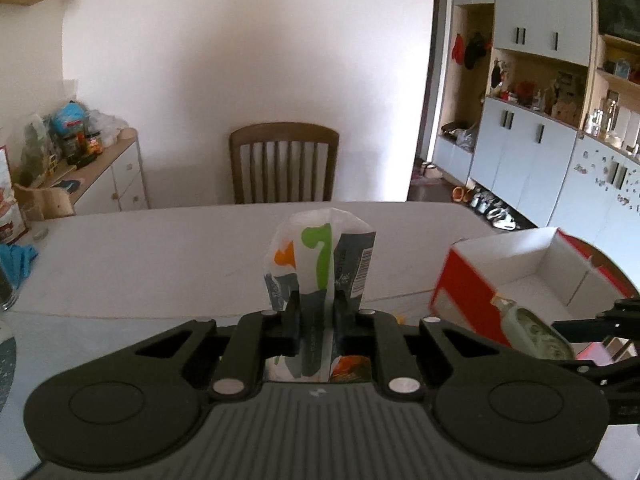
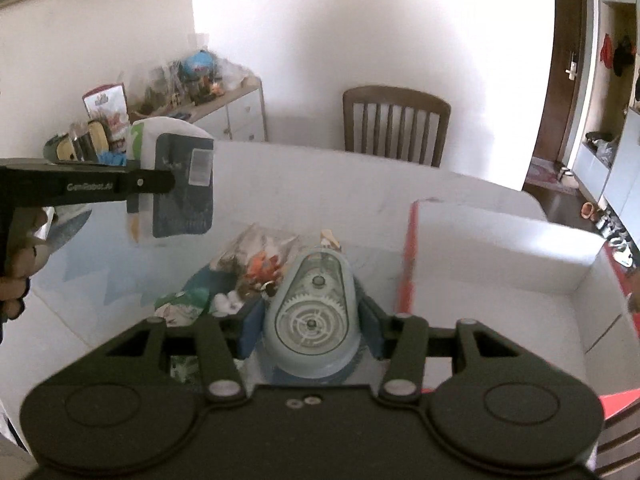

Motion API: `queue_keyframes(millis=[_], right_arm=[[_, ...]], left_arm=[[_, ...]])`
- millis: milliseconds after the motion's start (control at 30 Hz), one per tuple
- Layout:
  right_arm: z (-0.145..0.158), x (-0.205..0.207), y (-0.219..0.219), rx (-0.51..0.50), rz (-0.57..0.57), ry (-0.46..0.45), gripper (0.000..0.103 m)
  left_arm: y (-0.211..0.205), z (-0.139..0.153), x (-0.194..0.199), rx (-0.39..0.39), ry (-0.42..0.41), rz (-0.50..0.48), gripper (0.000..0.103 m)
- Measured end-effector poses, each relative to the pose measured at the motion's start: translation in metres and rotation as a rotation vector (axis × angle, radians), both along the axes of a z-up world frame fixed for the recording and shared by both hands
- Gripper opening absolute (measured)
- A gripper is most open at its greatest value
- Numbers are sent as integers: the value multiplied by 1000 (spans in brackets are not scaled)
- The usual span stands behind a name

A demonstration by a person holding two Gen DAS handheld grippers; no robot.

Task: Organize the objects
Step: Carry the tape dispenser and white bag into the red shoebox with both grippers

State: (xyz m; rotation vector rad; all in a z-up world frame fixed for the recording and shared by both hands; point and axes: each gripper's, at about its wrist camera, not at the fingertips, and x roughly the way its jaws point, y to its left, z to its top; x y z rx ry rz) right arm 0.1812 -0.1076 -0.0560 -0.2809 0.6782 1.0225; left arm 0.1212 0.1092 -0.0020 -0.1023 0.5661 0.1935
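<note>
My left gripper [image 1: 316, 312] is shut on a white and grey snack packet [image 1: 320, 260] with green and orange print, held upright above the table. The packet also shows in the right wrist view [image 2: 180, 184], up in the air at the left, with the left gripper [image 2: 152, 182] clamped on it. My right gripper [image 2: 310, 320] is shut on a pale blue correction tape dispenser [image 2: 310, 308] with clear gears. It also shows in the left wrist view [image 1: 532, 332], next to the red box's wall. The red box [image 1: 520, 276] with a white inside stands open at the right [image 2: 500, 264].
Several snack packets and small items [image 2: 240, 276] lie on the white table [image 1: 160, 256] left of the box. A wooden chair [image 1: 284, 164] stands behind the table. A cluttered sideboard [image 1: 80, 160] is at the left, cabinets [image 1: 540, 140] at the right.
</note>
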Motion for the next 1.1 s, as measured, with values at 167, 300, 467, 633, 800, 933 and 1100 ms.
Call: queue_keyframes(millis=[167, 300, 467, 633, 800, 933, 1100], right_arm=[[8, 24, -21, 15, 4, -21, 50], [13, 48, -41, 30, -7, -26, 50], [7, 83, -66, 21, -35, -27, 50], [-3, 114, -89, 2, -70, -13, 50], [-16, 137, -107, -18, -91, -4, 50], [-26, 152, -115, -35, -107, 11, 50], [-38, 167, -119, -60, -110, 47, 50]], left_arm=[[-40, 13, 19, -17, -1, -17, 15], [-74, 20, 41, -13, -7, -36, 15], [-109, 20, 73, -28, 1, -50, 15], [-142, 15, 107, -56, 17, -73, 15], [-174, 10, 137, -64, 37, -110, 15], [-196, -4, 161, -61, 83, -140, 15], [-212, -31, 185, -78, 165, -157, 15]])
